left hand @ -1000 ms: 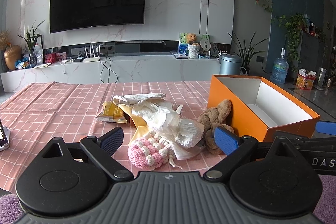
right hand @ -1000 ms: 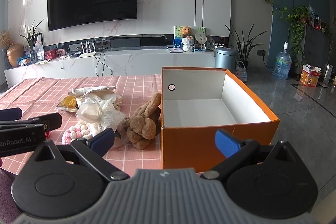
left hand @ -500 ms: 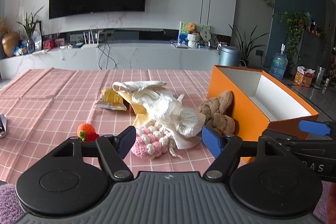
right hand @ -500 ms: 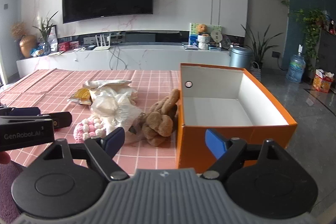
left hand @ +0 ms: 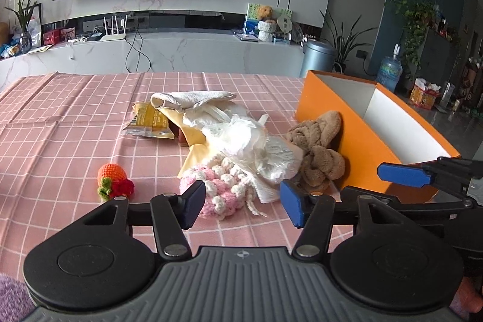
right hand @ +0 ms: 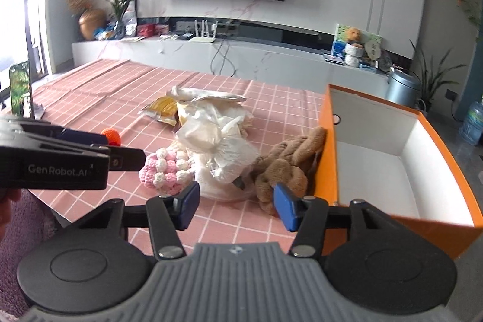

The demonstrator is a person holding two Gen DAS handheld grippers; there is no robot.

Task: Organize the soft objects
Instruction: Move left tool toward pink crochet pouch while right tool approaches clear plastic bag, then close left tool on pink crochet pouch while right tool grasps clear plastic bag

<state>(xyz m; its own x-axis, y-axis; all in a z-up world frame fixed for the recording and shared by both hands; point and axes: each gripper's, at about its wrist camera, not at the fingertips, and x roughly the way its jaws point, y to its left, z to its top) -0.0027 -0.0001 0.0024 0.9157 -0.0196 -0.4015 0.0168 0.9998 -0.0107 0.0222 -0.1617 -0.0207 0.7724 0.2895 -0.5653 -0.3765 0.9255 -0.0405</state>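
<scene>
Two tools hang parted and empty: our left tool [left hand: 241, 205] faces the pink crochet piece [left hand: 212, 186] on the tabletop [left hand: 60, 122], our right tool [right hand: 236, 205] the brown plush [right hand: 283, 168] beside the empty orange box [right hand: 329, 159]. We judge this the approach; next, closing on one piece.

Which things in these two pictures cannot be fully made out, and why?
- Yellow packet: left view, print too small to read.
- Brown item under the white cloth: mostly covered.
- Phone: right view, screen blurred.
- Orange box: left view, near wall hides its floor.
</scene>
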